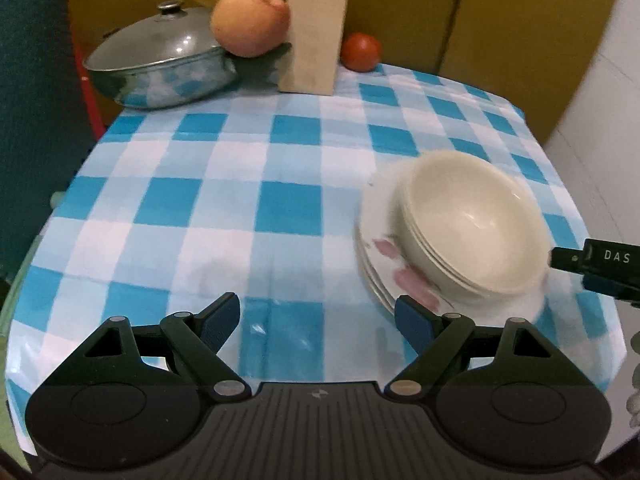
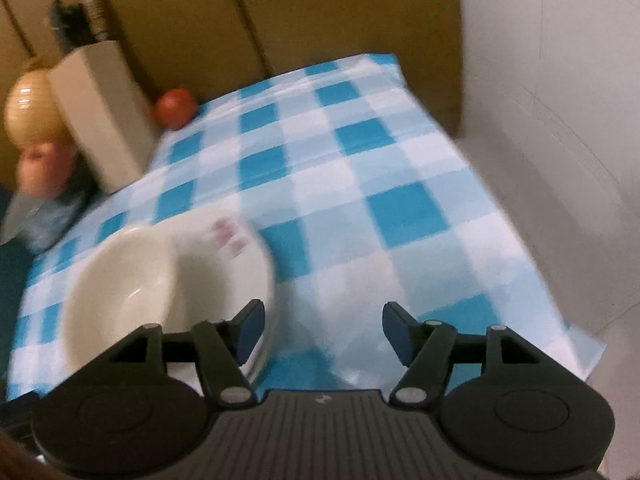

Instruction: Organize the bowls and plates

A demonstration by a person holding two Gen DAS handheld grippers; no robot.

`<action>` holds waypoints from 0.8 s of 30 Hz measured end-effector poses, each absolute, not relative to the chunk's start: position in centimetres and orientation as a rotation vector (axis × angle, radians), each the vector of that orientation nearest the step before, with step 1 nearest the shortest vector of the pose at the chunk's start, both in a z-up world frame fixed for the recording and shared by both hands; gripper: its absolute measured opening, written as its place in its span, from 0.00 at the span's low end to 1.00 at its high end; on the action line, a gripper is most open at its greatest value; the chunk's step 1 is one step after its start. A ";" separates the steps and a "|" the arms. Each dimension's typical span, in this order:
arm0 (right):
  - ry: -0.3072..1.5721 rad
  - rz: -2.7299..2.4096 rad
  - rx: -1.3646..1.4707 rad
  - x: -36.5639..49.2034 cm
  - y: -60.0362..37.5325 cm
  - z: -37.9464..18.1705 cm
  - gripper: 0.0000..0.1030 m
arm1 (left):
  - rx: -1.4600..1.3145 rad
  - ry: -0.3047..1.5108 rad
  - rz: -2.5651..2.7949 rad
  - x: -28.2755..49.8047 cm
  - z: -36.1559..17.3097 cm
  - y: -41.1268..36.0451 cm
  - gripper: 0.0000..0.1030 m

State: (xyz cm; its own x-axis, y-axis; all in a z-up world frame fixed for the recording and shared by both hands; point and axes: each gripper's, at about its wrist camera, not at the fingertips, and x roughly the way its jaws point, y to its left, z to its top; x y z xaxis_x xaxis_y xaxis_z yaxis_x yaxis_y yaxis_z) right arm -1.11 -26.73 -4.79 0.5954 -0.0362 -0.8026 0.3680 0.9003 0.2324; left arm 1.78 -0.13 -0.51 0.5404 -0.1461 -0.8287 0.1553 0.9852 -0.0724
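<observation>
In the left wrist view, the left gripper (image 1: 318, 316) is hovering with jaws spread and holding nothing, while the stacked bowls (image 1: 472, 220) are sitting on the plates (image 1: 380, 264) at the checked bench's (image 1: 240, 184) right side. In the blurrier right wrist view, the right gripper (image 2: 323, 330) is also spread, seemingly just beside the plates (image 2: 244, 248).
</observation>
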 end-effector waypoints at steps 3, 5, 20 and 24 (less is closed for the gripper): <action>0.898 -0.283 0.371 0.5 -27.4 -5.8 0.56 | -0.008 1.003 -0.140 3.0 -1.0 0.3 0.86; 0.909 -0.302 0.389 1.4 -28.0 -6.7 0.56 | -0.009 1.009 -0.109 3.8 -1.6 0.6 0.86; 0.802 -0.406 0.366 3.9 -30.8 -8.1 0.69 | 0.000 1.043 -0.015 7.1 -3.8 1.4 0.86; 0.785 -0.408 0.338 4.2 -30.3 -8.5 0.72 | 0.001 1.035 -0.012 7.2 -3.8 1.5 0.87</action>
State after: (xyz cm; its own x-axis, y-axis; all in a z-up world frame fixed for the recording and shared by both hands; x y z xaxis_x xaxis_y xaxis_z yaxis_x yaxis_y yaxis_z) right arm 4.24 -30.31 -8.50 0.6373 -0.2266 -0.7365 0.4729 0.8697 0.1416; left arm 7.18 1.45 -3.78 0.5105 -0.0094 -0.8598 0.0099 0.9999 -0.0051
